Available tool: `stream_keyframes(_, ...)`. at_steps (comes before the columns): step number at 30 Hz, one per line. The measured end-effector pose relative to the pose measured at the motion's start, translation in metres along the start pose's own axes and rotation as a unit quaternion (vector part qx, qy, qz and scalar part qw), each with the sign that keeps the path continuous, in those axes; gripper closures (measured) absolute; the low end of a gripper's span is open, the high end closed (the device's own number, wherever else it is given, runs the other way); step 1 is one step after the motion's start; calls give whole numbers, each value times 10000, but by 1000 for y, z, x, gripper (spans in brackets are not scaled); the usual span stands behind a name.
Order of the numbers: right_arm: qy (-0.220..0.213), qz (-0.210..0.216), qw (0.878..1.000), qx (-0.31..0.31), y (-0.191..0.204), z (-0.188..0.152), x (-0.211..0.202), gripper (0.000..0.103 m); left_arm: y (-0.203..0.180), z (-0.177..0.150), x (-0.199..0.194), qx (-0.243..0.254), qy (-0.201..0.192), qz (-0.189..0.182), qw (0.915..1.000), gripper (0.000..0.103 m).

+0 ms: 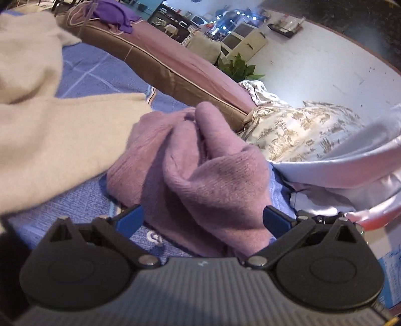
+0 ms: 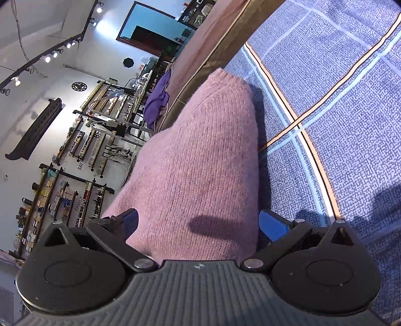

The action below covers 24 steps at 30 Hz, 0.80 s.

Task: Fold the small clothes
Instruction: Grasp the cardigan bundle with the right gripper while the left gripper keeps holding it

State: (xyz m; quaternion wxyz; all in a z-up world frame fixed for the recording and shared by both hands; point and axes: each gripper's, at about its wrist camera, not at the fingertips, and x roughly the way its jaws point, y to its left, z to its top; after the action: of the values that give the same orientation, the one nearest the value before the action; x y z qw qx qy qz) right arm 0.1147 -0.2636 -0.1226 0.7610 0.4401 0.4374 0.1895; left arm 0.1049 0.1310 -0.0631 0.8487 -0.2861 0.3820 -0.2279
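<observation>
A mauve knitted garment (image 1: 200,170) lies bunched in folds on a blue woven blanket (image 1: 82,200). My left gripper (image 1: 203,217) stands open right over its near edge, with the knit between the blue fingertips (image 1: 129,219) and neither pad pressing on it. In the right wrist view the same mauve knit (image 2: 195,163) rises as a smooth panel above the blue blanket (image 2: 338,112) and fills the gap of my right gripper (image 2: 198,219). Those jaws stand wide apart, and the right fingertip (image 2: 273,224) is clear of the cloth edge.
A cream fleece garment (image 1: 50,130) covers the blanket at left. A pale satin garment (image 1: 351,170) and a patterned cloth (image 1: 300,133) lie at right. A brown-edged mattress with a mauve sheet (image 1: 160,57) borders the blanket behind, with a purple cloth (image 1: 112,12) on it.
</observation>
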Motion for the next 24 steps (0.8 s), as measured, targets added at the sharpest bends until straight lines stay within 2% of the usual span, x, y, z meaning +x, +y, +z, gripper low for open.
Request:
stream_keyframes(2, 20, -89, 10000, -24, 2, -2, 1, 0, 7, 3, 6, -414, -274, -11, 9988, 0)
stream_keyframes(3, 24, -80, 10000, -32, 3, -2, 1, 0, 12, 8, 10, -593, -445, 181, 9971, 0)
stream_keyframes(4, 19, -48, 10000, -36, 4, -3, 0, 0, 16, 12, 14, -717, -439, 367, 9958, 0)
stream_keyframes(5, -2, -23, 10000, -39, 4, -3, -1, 0, 20, 16, 19, -836, -351, 335, 9953, 0)
stream_keyframes(6, -32, 4, 10000, -45, 4, -2, -1, 0, 25, 20, 23, -939, -365, 120, 9948, 0)
stream_keyframes(8, -24, 26, 10000, -72, 3, -2, -1, 0, 32, 27, 25, -975, -526, -104, 9938, 0)
stream_keyframes(10, 54, -42, 9999, -87, -2, 1, 3, 0, 44, 36, 27, -1177, -507, 101, 9917, 0)
stream_keyframes(11, 98, -61, 9999, -94, -2, 1, 3, 0, 56, 38, 25, -1393, -512, 23, 9889, 0)
stream_keyframes(13, 164, -39, 9998, -123, -2, 3, 6, 0, 72, 37, 30, -1623, -246, -244, 9861, 0)
stream_keyframes(15, 169, 100, 9997, -115, -3, 5, 7, 0, 72, 31, 42, -1461, 117, -105, 9891, 0)
stream_keyframes(17, 194, 127, 9997, -14, -9, 11, 14, 0, 75, 24, 50, -1543, 66, -59, 9880, 0)
stream_keyframes(20, 272, 110, 9993, 240, -18, 18, 25, 0, 81, 18, 69, -1965, 146, -363, 9797, 0)
stream_keyframes(22, 418, 185, 9976, 511, -25, 21, 36, 0, 77, 21, 85, -1744, 291, -180, 9841, 0)
stream_keyframes(24, 537, 235, 9963, 635, -31, 25, 46, 0, 76, 24, 99, -1825, 331, -164, 9825, 0)
